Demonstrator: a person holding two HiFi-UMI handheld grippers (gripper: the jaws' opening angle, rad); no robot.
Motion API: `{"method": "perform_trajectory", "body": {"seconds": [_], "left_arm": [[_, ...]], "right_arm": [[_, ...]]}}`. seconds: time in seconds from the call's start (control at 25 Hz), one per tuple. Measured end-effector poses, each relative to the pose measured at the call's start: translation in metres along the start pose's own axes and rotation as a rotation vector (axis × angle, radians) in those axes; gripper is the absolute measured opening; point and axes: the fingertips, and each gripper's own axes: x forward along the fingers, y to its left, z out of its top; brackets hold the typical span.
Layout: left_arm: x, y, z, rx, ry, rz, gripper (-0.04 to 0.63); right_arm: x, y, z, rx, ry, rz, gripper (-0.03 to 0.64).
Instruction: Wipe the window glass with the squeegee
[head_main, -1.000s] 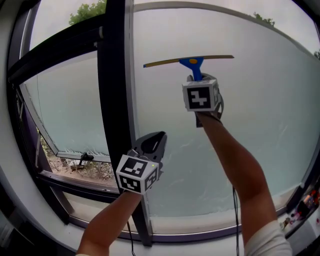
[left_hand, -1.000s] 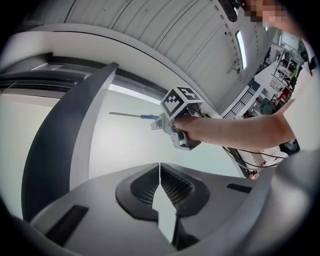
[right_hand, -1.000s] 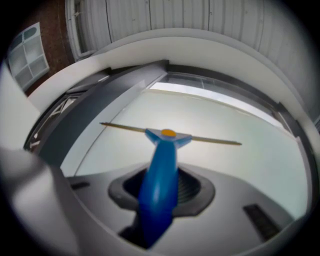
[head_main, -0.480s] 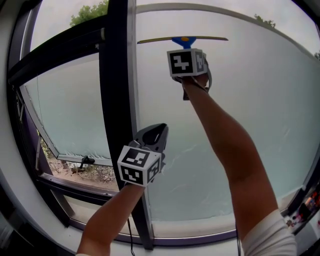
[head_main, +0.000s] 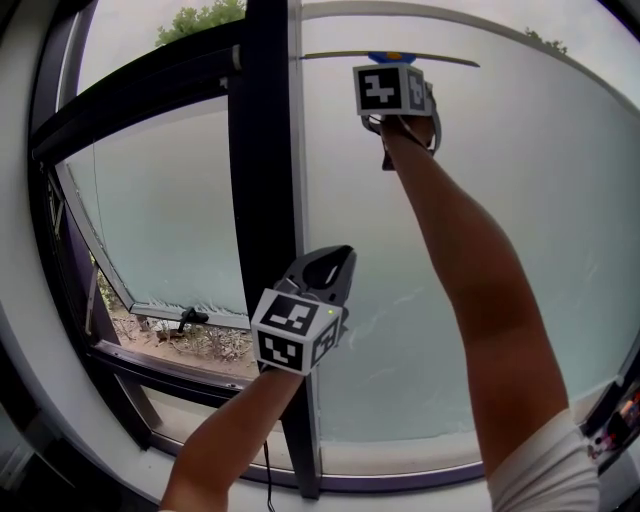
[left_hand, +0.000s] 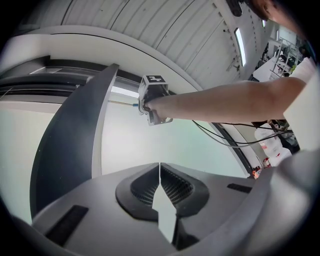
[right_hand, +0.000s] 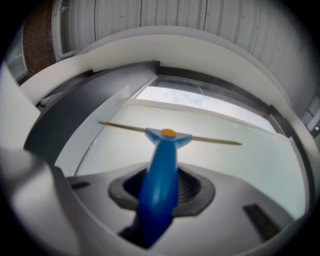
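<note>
Gripping the blue handle of the squeegee (head_main: 391, 57), the right hand-held gripper (head_main: 393, 72) has climbed from mid-pane to the top edge of the window glass (head_main: 520, 200). The blade now sits level just under the upper frame, beside the dark mullion (head_main: 268, 150). That likely sets up a downward pull. The left hand-held gripper (head_main: 328, 268) hangs lower by the mullion, jaws shut and empty.
</note>
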Motion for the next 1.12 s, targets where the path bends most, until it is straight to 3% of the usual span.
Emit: {"method": "perform_trajectory", "body": {"seconds": [1.12], "left_arm": [[-0.015,-0.039,-0.027,-0.088,0.022,-0.075,0.031]], "right_arm": [[-0.016,0.006,-0.041,-0.006,0.058,0.03,0.129]]}}
